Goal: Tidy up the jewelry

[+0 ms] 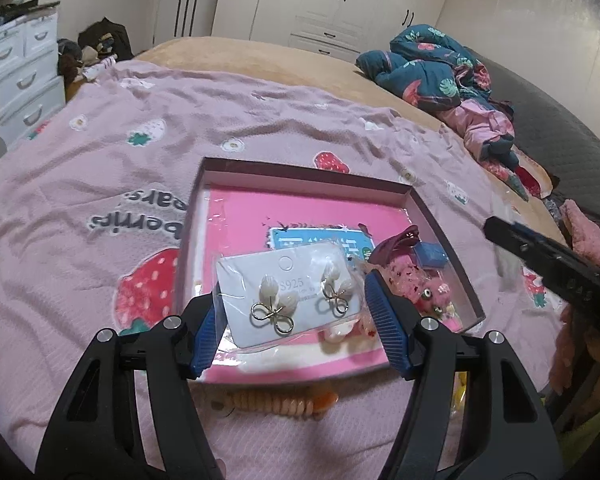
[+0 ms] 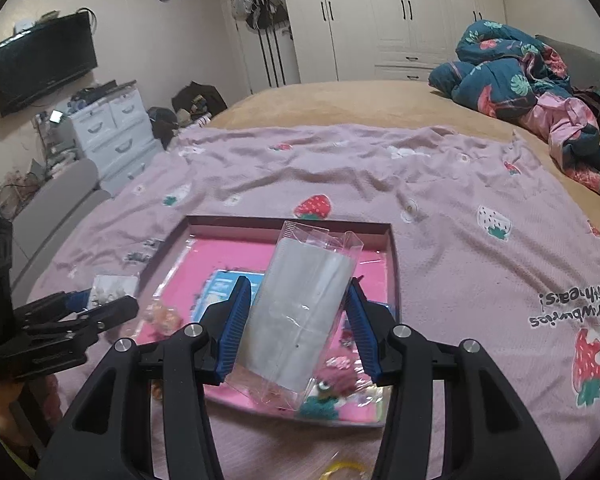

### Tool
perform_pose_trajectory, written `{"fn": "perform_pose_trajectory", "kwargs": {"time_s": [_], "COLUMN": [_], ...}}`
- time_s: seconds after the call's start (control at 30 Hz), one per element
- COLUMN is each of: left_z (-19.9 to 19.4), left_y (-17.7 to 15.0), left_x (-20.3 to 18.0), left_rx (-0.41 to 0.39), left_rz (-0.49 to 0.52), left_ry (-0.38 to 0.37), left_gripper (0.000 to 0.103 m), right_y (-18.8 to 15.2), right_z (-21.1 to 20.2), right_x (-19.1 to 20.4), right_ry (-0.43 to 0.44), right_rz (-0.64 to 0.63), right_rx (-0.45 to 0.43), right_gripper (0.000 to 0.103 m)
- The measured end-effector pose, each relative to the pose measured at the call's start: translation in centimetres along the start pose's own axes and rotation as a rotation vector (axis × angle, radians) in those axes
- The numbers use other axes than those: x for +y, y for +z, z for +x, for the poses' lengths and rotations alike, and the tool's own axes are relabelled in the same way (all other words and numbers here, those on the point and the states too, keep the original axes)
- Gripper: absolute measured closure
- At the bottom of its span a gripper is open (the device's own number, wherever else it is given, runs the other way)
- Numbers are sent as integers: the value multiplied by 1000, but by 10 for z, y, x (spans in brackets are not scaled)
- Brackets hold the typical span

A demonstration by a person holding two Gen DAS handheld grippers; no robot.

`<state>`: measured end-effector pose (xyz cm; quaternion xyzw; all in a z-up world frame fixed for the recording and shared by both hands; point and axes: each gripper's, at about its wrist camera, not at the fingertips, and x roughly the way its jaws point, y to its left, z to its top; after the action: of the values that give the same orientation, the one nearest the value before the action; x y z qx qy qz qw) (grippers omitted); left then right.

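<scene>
1. The left gripper (image 1: 290, 322) clamps an earring card (image 1: 288, 298) bearing 2 pearl earrings, held above the near edge of the shallow box (image 1: 300, 178).
2. The right gripper (image 2: 296, 328) grips a clear plastic sleeve (image 2: 300, 312) over the same box.
3. Several pink trinkets (image 1: 416, 284) already sit in the box, possibly hair accessories; the blur hides detail.
4. An orange ribbed piece (image 1: 276, 400) lies outside on the blanket (image 1: 100, 168), so sorting looks partway done.

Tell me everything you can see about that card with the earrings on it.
The earring card is a pale rectangle in a clear sleeve, printed "S925", with a round hanging hole at its top. Two gold-wire earrings with cream petals are fixed on it. The left tongs pinch its side edges, holding it tilted above the pink tray.
</scene>
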<state>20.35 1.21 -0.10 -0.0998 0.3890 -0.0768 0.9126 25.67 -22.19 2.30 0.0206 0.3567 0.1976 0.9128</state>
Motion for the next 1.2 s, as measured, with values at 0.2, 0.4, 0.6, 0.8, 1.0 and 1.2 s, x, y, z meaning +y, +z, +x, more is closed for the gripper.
{"fn": "perform_pose_trajectory", "kwargs": {"time_s": [0.2,0.4,0.6,0.8,1.0,1.2], "left_z": [23,39,47,48,47,38], "left_y": [9,10,5,4,3,3], "left_x": [-8,-8,-7,-10,-13,-19], "left_rx": [27,57,77,76,79,65], "left_rz": [20,21,16,23,29,33], "left_ry": [1,10,21,24,26,20], "left_gripper": [46,46,44,40,35,27], "right_y": [-11,-26,-35,-39,-38,-34], "right_z": [33,55,62,55,24,-13], "right_x": [-13,-19,-23,-28,-33,-37], "right_ry": [-35,-41,-50,-40,-41,-60], "right_rz": [14,22,34,71,108,115], "right_rx": [79,130,150,146,82,13], "right_gripper": [56,56,55,47,35,31]}}
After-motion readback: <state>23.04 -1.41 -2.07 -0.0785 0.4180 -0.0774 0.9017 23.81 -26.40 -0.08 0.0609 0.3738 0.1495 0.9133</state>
